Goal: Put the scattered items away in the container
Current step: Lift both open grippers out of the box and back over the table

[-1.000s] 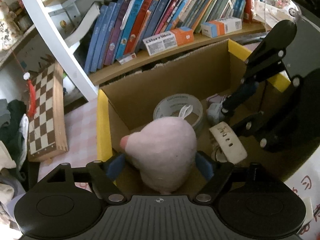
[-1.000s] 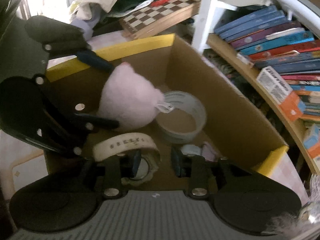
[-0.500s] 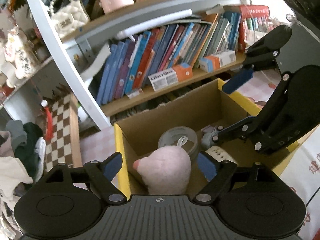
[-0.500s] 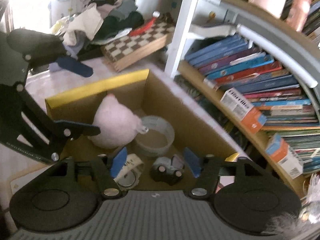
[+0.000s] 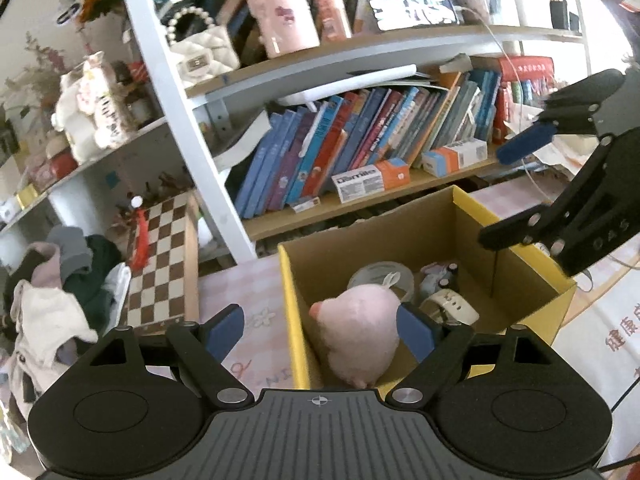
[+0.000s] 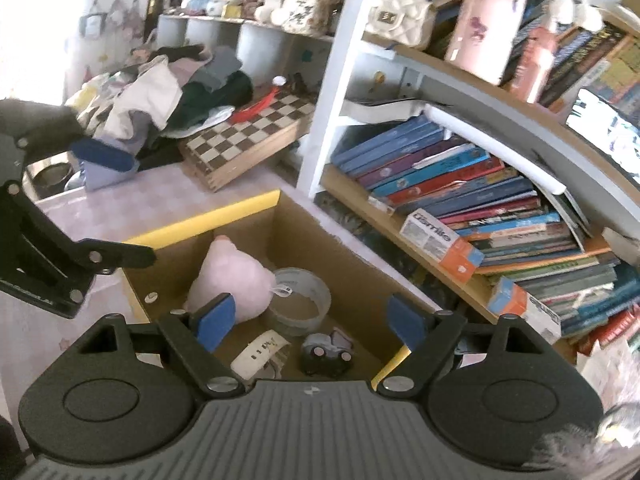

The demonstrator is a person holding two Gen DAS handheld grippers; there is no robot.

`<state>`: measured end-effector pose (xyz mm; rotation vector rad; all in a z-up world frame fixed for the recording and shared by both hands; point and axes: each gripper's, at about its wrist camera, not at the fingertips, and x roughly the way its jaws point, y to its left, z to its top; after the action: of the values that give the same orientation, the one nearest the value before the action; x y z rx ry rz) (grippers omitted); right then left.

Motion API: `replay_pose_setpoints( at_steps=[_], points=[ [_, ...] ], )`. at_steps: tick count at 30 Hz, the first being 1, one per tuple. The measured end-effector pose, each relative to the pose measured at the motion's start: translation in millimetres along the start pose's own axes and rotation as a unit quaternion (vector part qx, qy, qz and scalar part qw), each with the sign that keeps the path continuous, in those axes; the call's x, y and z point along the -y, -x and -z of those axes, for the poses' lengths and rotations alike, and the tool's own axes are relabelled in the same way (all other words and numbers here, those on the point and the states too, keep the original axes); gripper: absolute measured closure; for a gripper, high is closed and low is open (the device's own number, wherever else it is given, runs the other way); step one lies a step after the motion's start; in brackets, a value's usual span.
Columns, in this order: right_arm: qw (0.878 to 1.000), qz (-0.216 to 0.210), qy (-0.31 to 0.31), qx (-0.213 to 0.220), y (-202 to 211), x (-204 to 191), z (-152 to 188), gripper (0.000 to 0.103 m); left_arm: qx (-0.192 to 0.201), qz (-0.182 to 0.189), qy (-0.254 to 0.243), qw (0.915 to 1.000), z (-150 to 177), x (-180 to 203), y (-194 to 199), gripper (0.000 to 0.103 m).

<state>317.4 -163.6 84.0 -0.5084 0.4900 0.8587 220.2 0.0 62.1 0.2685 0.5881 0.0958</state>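
A pale pink plush toy (image 5: 358, 330) lies inside the yellow-rimmed cardboard box (image 5: 289, 292), beside a tape roll (image 6: 302, 294). Above the box, the left gripper (image 5: 320, 330) has its fingers spread wide and empty; the right gripper (image 6: 308, 318) is opening, with nothing between its fingers.

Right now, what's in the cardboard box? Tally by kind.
Inside the cardboard box:
Pink plush toy: 1
Tape roll: 1
White watch: 1
Small toy car: 1
Total: 4
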Motion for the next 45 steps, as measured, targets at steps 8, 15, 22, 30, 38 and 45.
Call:
replay_pose_setpoints(
  at_steps=[8,15,22,30,38,45],
  points=[
    [0.998,0.034,-0.052,-0.018,16,-8,12,0.02,0.0,0.003,0.013,0.9999,20,-19,17,0.017],
    [0.995,0.06,-0.077,-0.031,33,-28,27,0.019,-0.005,0.019,0.005,0.9998,35,-25,31,0.017],
    [0.989,0.09,-0.111,-0.048,46,-48,46,0.017,-0.017,0.03,0.009,0.9994,56,-31,42,0.017],
    [0.974,0.119,-0.175,-0.075,58,-63,81,0.016,-0.031,0.03,0.002,0.9991,79,-34,53,0.017],
    [0.965,0.133,-0.203,-0.095,66,-86,104,0.015,-0.044,0.039,0.003,0.9983,100,-28,63,0.017],
    [0.962,0.13,-0.214,-0.112,65,-108,118,0.015,-0.055,0.043,0.006,0.9975,113,-25,67,0.017]
  ],
)
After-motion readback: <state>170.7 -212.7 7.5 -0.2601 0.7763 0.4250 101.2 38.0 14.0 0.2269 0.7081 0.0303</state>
